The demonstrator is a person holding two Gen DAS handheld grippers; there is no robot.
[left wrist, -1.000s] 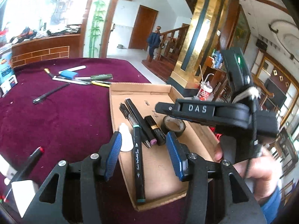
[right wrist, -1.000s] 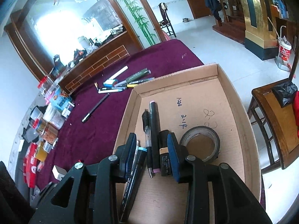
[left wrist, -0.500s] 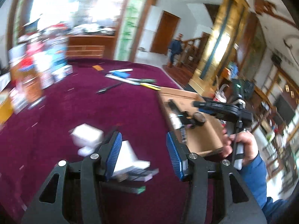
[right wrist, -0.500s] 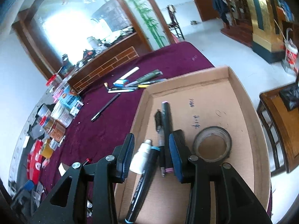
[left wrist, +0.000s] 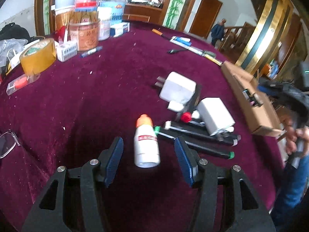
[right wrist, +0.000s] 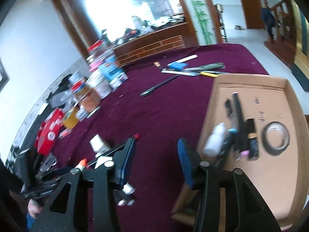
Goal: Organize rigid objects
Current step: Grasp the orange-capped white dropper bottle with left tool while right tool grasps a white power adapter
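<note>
My left gripper [left wrist: 147, 152] is open just above the maroon cloth, its blue pads on either side of a small white bottle with an orange cap [left wrist: 145, 142] lying flat. Beyond it lie black markers [left wrist: 195, 135] and two white chargers [left wrist: 178, 89]. My right gripper [right wrist: 154, 154] is open and empty over the cloth, left of the cardboard tray [right wrist: 283, 174]. The tray holds a white bottle [right wrist: 214, 140], several pens and markers [right wrist: 238, 121] and a roll of black tape [right wrist: 276, 138].
Jars, cans and boxes [left wrist: 87, 31] and a roll of brown tape [left wrist: 37, 55] stand at the far left. More pens [right wrist: 190, 70] lie at the far side of the table. Glasses [left wrist: 7, 144] lie at the left edge. The tray's edge shows in the left wrist view [left wrist: 251, 96].
My left gripper has swung left from the tray to the pile of loose items and now straddles the white bottle. My right gripper has opened wider and drawn left off the tray.
</note>
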